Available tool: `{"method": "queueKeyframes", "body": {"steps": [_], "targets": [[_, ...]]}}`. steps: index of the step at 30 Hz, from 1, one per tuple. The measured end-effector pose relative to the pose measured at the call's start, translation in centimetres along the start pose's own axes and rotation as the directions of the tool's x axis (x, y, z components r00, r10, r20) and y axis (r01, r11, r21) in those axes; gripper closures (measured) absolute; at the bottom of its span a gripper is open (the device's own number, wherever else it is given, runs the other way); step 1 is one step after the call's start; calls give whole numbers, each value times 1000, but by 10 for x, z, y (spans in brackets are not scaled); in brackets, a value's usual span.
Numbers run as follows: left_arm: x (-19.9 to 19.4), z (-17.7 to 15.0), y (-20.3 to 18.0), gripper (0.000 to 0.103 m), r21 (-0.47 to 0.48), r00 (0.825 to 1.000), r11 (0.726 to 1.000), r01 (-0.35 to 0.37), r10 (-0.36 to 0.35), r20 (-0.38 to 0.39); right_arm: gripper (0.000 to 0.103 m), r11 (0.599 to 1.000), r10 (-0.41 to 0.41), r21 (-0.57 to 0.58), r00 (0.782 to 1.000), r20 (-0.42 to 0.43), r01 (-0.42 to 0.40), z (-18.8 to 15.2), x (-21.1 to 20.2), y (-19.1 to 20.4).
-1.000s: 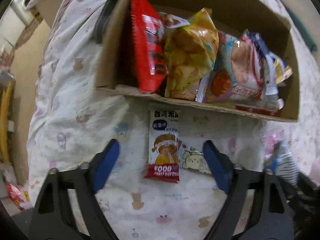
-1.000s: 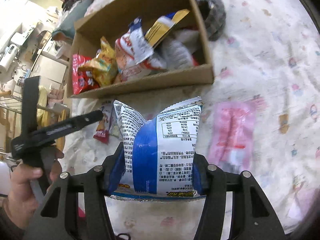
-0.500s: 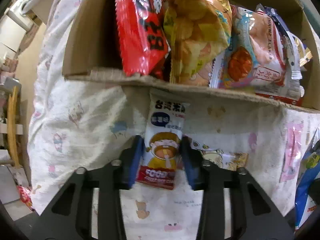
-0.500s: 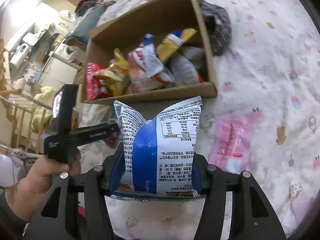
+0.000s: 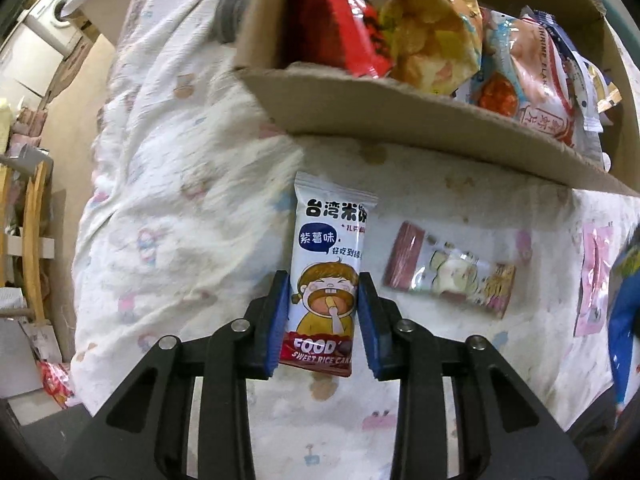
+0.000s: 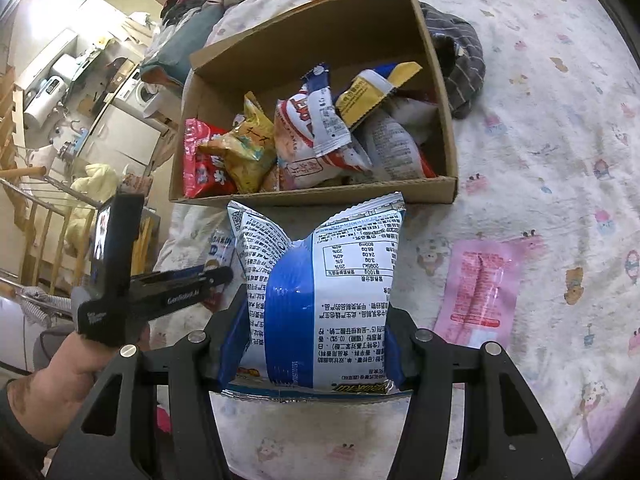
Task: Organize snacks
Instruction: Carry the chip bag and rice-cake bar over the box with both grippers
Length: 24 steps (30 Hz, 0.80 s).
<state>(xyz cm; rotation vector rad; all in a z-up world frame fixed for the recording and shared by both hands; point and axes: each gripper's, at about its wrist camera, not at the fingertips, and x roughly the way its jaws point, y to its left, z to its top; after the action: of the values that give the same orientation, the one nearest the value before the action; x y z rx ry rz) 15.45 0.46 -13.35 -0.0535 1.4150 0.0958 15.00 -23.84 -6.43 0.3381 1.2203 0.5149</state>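
Note:
My left gripper [image 5: 322,316] is shut on a white sweet rice cake packet [image 5: 328,272] with a cartoon child, held just above the bedsheet in front of the cardboard box [image 5: 400,116]. My right gripper [image 6: 312,344] is shut on a blue and white chip bag [image 6: 320,292], held above the sheet in front of the same box [image 6: 320,196]. The box holds several snack bags: a red one [image 6: 200,160], a yellow one [image 6: 244,148] and others. The left gripper also shows in the right wrist view [image 6: 222,274], at the left.
A small clear-wrapped snack [image 5: 448,272] lies on the sheet right of the left gripper. A pink packet [image 6: 480,284] lies right of the chip bag. A grey striped cloth [image 6: 460,60] sits beside the box's right wall. The bed edge drops off at left.
My left gripper moved in around the rice cake packet, shut on it and lifted it slightly. The right gripper kept hold of the chip bag and pulled back a little from the box.

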Motion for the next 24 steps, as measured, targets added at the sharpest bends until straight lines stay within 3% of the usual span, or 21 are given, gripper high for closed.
{"method": "queueKeyframes", "body": {"steps": [5,9,14,18,22,24], "targets": [[-22,-27,10,74,-22,999,1000,-13,14,34,45,1000,16,-27,1000,4,-16,-2,-3,9],[-45,-37,19,74,-74,999,997,24,-20,49,45,999,28,-29,1000,0,-28,-6,-7,12],[-111,-44,38,74,-93,982,992,83,-66,175,45,997,81,-1,996,25,-81,-10,-34,13],[-158,-13,37,74,-80,955,992,95,-68,288,45,998,59,0,991,118,-59,6,-68,17],[-178,13,26,74,-44,929,996,79,-57,366,45,1000,13,-10,983,185,-11,30,-83,23],[-179,27,18,74,-21,924,997,78,-65,377,45,1000,6,-2,977,213,-6,44,-86,22]]}}
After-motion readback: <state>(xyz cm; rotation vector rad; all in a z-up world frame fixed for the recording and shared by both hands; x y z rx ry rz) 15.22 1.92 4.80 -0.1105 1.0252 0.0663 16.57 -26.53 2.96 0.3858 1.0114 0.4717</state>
